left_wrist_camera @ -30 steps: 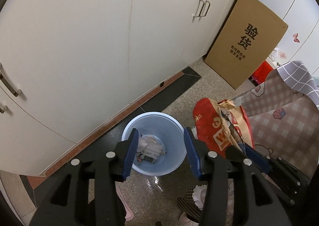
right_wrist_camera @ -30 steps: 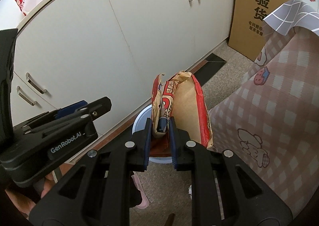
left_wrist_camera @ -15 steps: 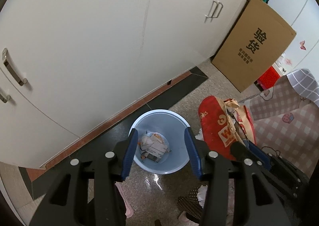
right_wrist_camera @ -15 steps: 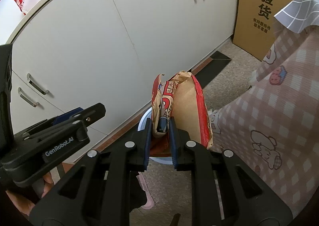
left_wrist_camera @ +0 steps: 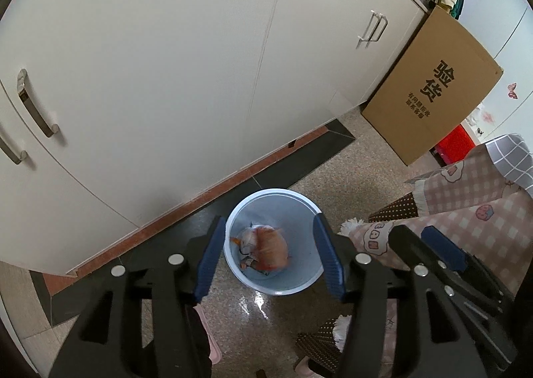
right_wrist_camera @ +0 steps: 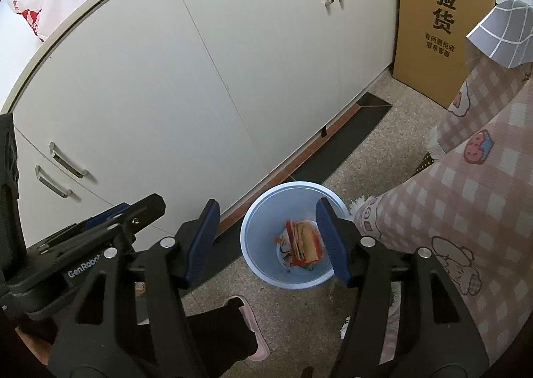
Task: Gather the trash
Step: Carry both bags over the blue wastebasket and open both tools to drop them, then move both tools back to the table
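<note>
A pale blue bin (left_wrist_camera: 311, 281) (right_wrist_camera: 253, 251) stands on the floor beside the white cabinets. A red and tan paper bag (right_wrist_camera: 304, 241) (left_wrist_camera: 269, 249), blurred, lies inside it on top of other crumpled wrappers. My right gripper (right_wrist_camera: 269, 246) hangs above the bin, its jaws opening with nothing between them. My left gripper (left_wrist_camera: 271, 258) is also over the bin, its jaws opening and empty. In the right wrist view the left gripper's black body (right_wrist_camera: 80, 244) shows at the left.
White cabinets (left_wrist_camera: 166, 61) run along the back. A large cardboard box (left_wrist_camera: 433, 91) leans at their far end. A pink checked cloth (right_wrist_camera: 466, 194) hangs at the right. A pink slipper (right_wrist_camera: 256, 341) and a dark sleeve lie near the lower edge.
The right gripper has opened and the red and tan bag has dropped from it into the bin. The left gripper has widened a little and shifted along the cabinets.
</note>
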`<action>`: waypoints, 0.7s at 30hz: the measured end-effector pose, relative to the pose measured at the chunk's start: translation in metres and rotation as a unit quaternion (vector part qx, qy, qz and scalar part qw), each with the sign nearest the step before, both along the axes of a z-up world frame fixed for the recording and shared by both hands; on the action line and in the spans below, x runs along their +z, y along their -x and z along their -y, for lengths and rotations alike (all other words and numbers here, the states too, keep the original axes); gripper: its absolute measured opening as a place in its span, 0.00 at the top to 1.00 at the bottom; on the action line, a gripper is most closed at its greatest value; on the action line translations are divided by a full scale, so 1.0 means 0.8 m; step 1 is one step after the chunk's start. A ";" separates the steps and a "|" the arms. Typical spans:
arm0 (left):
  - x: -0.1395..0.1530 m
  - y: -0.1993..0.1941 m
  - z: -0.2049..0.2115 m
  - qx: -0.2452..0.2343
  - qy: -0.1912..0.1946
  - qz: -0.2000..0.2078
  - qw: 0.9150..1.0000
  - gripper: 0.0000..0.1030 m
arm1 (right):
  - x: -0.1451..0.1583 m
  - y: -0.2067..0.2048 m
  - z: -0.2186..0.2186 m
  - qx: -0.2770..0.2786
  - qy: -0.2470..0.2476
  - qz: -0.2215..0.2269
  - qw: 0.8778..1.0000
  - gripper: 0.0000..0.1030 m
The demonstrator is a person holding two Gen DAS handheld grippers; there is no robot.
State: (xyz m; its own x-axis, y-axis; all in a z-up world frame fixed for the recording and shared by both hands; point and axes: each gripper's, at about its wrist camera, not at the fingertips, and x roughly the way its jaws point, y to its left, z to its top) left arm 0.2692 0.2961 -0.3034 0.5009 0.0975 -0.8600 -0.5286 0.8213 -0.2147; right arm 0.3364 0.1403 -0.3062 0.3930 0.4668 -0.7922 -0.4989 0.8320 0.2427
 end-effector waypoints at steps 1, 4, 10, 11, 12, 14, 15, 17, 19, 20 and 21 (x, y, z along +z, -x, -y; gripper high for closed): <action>0.003 0.001 0.002 -0.002 0.000 0.002 1.000 0.48 | 0.003 0.002 0.002 0.000 0.000 0.004 1.000 0.42; 0.010 0.003 0.007 -0.005 -0.002 0.006 1.000 0.47 | 0.011 0.006 0.008 -0.003 -0.001 0.009 1.000 0.42; 0.040 0.017 0.019 -0.011 -0.004 0.026 1.000 0.47 | 0.043 0.014 0.025 -0.010 -0.017 0.027 0.999 0.42; 0.046 0.020 0.021 -0.011 -0.005 0.031 0.999 0.47 | 0.051 0.016 0.027 -0.011 -0.022 0.032 0.999 0.42; 0.054 0.023 0.024 -0.011 -0.007 0.036 0.999 0.47 | 0.061 0.019 0.031 -0.010 -0.030 0.037 0.999 0.42; 0.075 0.030 0.030 -0.011 -0.011 0.055 0.998 0.45 | 0.081 0.025 0.036 -0.010 -0.042 0.050 0.998 0.42; 0.082 0.032 0.032 -0.009 -0.014 0.062 0.998 0.44 | 0.089 0.028 0.038 -0.009 -0.047 0.055 0.997 0.42; 0.107 0.041 0.039 0.001 -0.020 0.087 0.996 0.43 | 0.113 0.035 0.047 -0.012 -0.060 0.072 0.996 0.42; 0.129 0.049 0.044 0.009 -0.021 0.111 0.994 0.43 | 0.139 0.046 0.057 -0.007 -0.074 0.089 0.993 0.42; 0.142 0.055 0.049 0.013 -0.023 0.124 0.992 0.43 | 0.147 0.048 0.060 -0.006 -0.079 0.094 0.992 0.41; 0.155 0.060 0.054 0.015 -0.027 0.139 0.990 0.43 | 0.160 0.054 0.067 -0.006 -0.085 0.102 0.991 0.41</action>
